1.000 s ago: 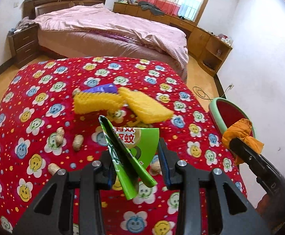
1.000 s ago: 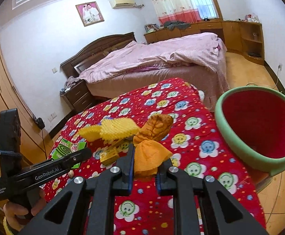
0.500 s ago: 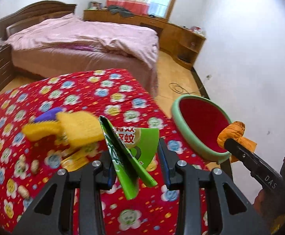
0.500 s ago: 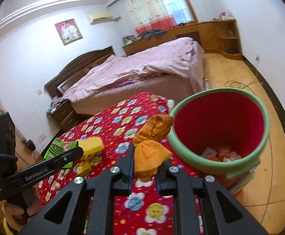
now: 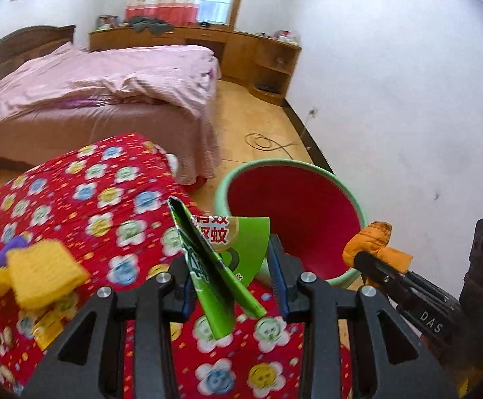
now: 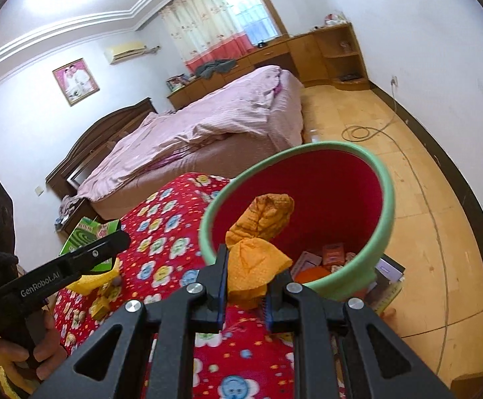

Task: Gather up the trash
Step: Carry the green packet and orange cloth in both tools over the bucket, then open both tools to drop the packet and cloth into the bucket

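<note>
Trash is pinched in both tools: the left tool (image 5: 229,281) is clamped on a flattened green carton (image 5: 221,256), its pads pressing the folded card from either side, and the right tool (image 6: 244,287) is nearly closed on a crumpled orange wrapper (image 6: 258,249). In the right wrist view the wrapper stands in front of the mouth of a green-rimmed red bin (image 6: 386,206), which holds small boxes and packets at its bottom. The bin stands just beside the worktop (image 5: 85,196), draped in a red cloth printed with smiling flowers. On that cloth lie yellow ridged pieces (image 5: 42,271) and small yellow packets (image 6: 100,306). Beyond are a bed (image 6: 208,123) under a pink cover, a wooden floor with a coiled cable (image 6: 361,131), wooden cabinets and a curtained window.
</note>
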`<state>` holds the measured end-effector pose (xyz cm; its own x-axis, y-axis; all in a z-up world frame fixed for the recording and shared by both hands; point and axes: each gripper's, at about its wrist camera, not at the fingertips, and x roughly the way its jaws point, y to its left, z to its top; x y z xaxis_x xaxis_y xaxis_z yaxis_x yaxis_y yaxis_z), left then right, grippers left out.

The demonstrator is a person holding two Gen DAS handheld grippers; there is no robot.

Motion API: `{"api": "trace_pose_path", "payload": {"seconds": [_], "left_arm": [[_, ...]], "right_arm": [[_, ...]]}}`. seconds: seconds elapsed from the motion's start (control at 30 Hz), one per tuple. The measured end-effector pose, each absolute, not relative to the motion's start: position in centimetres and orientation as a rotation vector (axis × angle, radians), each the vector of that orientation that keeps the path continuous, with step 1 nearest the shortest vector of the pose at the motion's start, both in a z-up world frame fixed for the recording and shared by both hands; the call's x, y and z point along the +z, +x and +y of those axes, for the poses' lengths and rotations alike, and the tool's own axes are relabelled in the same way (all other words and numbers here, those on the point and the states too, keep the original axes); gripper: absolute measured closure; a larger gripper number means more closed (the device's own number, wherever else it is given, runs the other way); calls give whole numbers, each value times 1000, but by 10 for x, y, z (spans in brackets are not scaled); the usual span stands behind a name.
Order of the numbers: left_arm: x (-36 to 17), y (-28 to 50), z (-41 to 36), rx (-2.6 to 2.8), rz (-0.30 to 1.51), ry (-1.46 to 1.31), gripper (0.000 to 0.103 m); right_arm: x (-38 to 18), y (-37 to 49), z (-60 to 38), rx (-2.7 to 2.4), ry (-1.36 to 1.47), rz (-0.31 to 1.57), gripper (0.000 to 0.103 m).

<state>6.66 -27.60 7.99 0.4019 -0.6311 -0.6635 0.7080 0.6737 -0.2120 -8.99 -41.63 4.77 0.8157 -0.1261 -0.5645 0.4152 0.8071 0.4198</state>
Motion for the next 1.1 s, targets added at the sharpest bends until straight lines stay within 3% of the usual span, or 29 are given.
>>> {"api": "trace_pose_path", "payload": {"seconds": [0.47,1.0,1.1], "left_arm": [[40,88,-357,-887,851,203,66],[16,107,-374,-850,938,191,66],[17,107,-373,-846,942,185,60]], "right_arm": [[27,-88,-471,-389,578,573,85],[7,-62,-494,-415,590,625,81],[8,-61,-494,-420,604,624,78]]}}
